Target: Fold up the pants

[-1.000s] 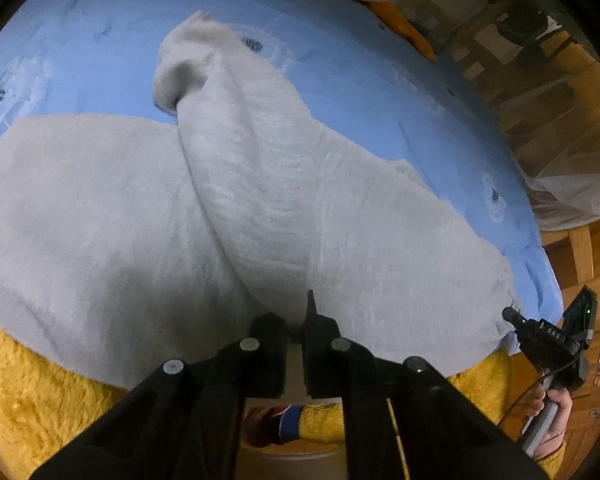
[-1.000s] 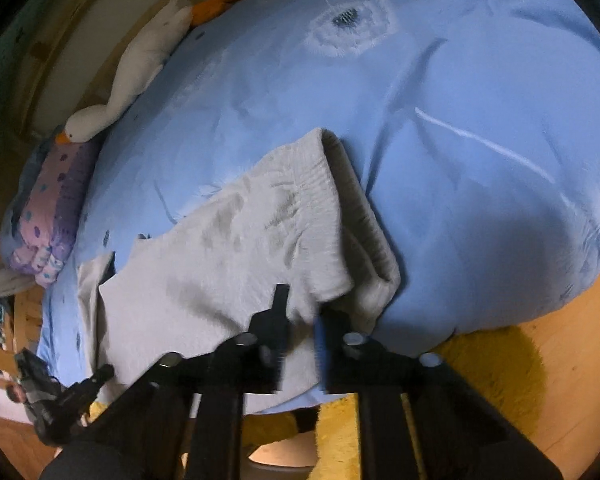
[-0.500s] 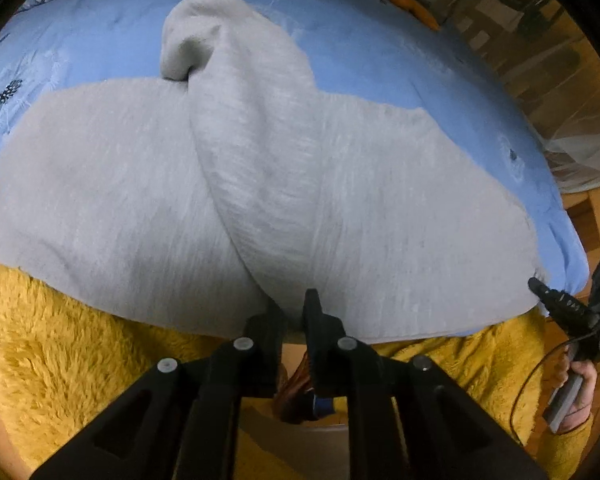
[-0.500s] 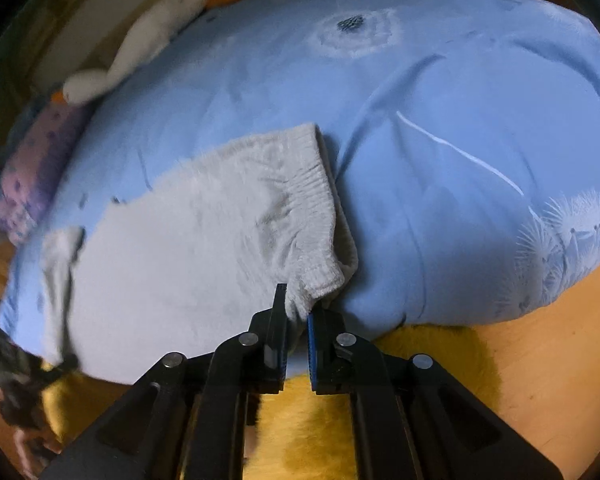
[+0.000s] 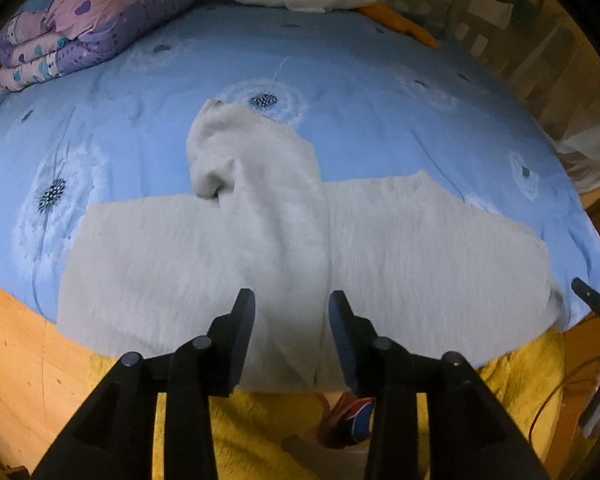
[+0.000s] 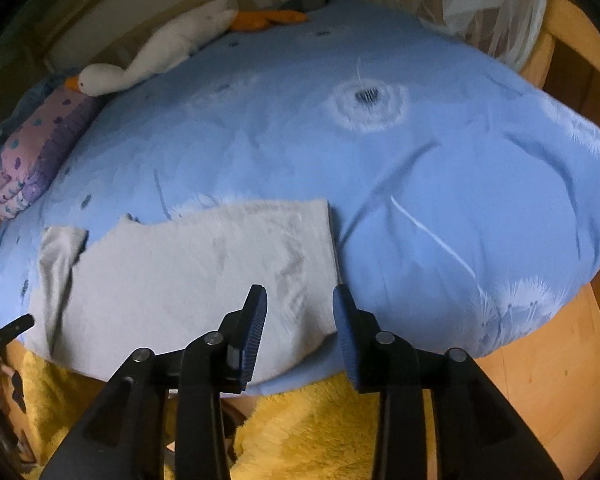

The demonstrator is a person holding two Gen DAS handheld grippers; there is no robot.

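Along the near edge of the blue quilt (image 5: 380, 120) lie the grey sweatpants (image 5: 400, 248), soft, light and limp (best pinched at hem or waistband (image 6: 320, 248)). Above them the left gripper (image 5: 291, 330) and right gripper (image 6: 300, 332) are opening, nothing between their jaws. Bare quilt beyond leaves folding room.

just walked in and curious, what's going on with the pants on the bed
A person with a gripper in each hand is folding grey pants on a blue bedspread. The left gripper and right gripper are both opening with no cloth between the fingers. The pants lie flat, one leg bunched up across the middle.
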